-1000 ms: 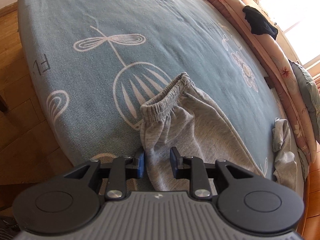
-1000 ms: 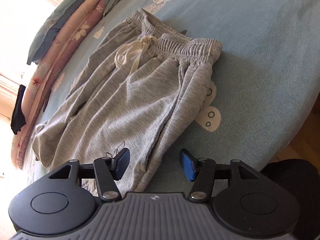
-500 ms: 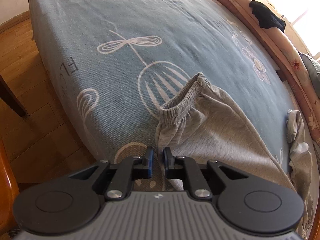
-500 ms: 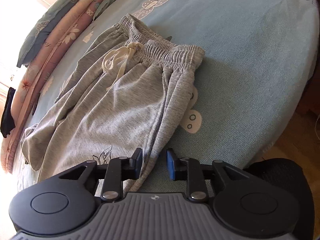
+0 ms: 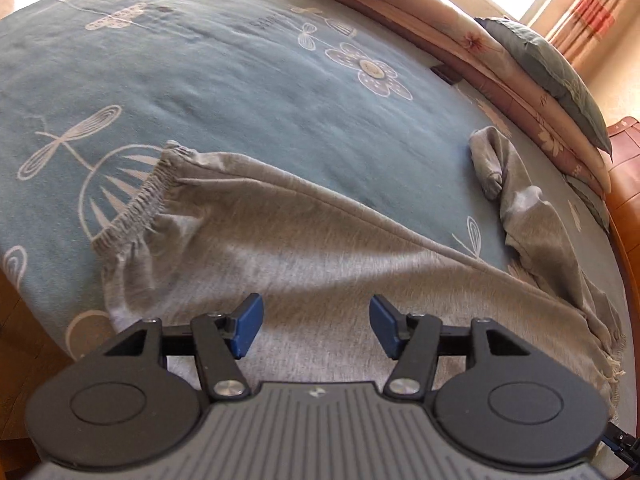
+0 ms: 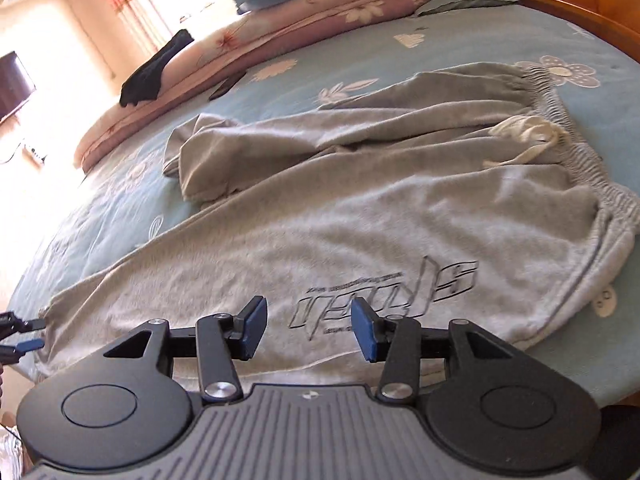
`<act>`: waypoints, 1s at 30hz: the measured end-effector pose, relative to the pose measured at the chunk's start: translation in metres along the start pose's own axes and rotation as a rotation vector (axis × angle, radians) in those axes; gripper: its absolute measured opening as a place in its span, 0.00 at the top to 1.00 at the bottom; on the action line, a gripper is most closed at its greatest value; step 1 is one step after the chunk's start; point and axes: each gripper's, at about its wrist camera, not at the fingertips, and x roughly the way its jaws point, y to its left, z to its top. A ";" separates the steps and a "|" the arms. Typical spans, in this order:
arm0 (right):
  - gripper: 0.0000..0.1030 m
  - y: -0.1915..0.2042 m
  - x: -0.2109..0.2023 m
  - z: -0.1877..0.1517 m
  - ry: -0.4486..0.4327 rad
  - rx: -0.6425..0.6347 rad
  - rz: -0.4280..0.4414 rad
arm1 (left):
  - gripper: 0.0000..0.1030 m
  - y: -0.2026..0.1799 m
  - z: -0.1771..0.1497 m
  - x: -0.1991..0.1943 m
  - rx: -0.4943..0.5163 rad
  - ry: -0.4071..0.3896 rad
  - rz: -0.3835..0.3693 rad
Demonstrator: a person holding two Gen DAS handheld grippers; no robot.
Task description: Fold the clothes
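Progress: the fold was judged barely begun; the grey sweatpants (image 6: pixel 360 216) were seen spread lengthwise on the bed (image 5: pixel 240 92), with no clean fold laid in them.
Done so far: at most a rough laying-out was judged complete; one leg was stretched fairly flat along the near edge of the bed.
Left to do: the second leg (image 6: pixel 224 152), seen bunched and doubled on itself farther in, remained to be straightened, and every fold was judged outstanding.
Left gripper (image 5: pixel 316 330): the blue pads were held wide apart over the cloth, nothing pinched between them.
Right gripper (image 6: pixel 306 328): the fingers were likewise spread, poised just above the printed logo (image 6: pixel 384 296), nothing held.
Garment position: the sweatpants were lying on the blue patterned sheet, near its front edge.
Garment look: soft grey jersey, an elastic waistband (image 6: pixel 576 136) with a white drawstring (image 6: pixel 524 136), a gathered ankle cuff (image 5: pixel 140 200), creases throughout.
Surroundings: folded quilts (image 6: pixel 320 12) and a black garment (image 6: pixel 156 68) were noted along the far side.
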 end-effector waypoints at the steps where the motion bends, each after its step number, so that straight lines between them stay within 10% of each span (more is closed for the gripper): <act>1: 0.50 0.007 0.005 -0.001 0.019 -0.001 0.020 | 0.43 -0.004 0.001 0.010 0.013 0.014 -0.001; 21: 0.44 0.002 0.027 0.004 0.060 -0.007 -0.067 | 0.36 -0.009 0.077 0.077 0.187 -0.073 0.245; 30: 0.38 0.002 0.023 0.005 0.037 -0.036 -0.060 | 0.33 -0.035 0.014 0.015 0.322 0.009 0.015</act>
